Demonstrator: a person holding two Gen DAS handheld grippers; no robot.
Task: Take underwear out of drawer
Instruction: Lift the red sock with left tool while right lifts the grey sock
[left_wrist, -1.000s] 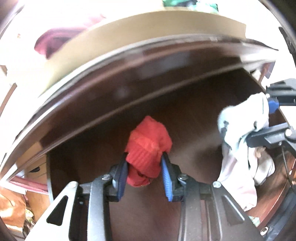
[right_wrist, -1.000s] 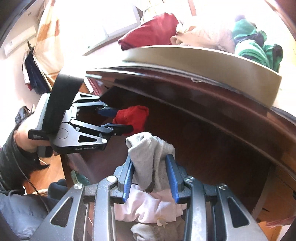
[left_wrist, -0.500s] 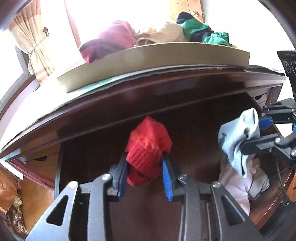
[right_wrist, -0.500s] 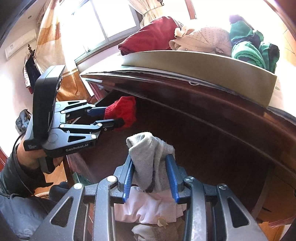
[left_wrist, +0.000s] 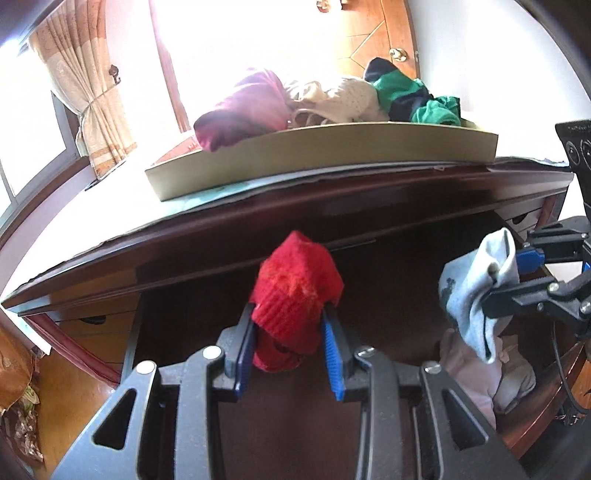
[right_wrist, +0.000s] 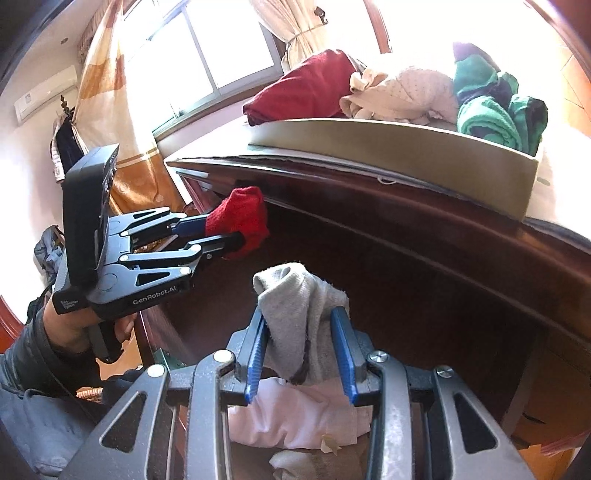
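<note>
Our left gripper pinches the red underwear at centre frame; our right gripper clamps the grey underwear, low centre. Both hang above the dark drawer. The tray of clothes and a curtained window fill the upper frame.

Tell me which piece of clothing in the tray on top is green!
The green and dark striped knit garment, bunched at the right end of the shallow tan tray. Beside it lie a cream dotted garment and a dark red one.
</note>
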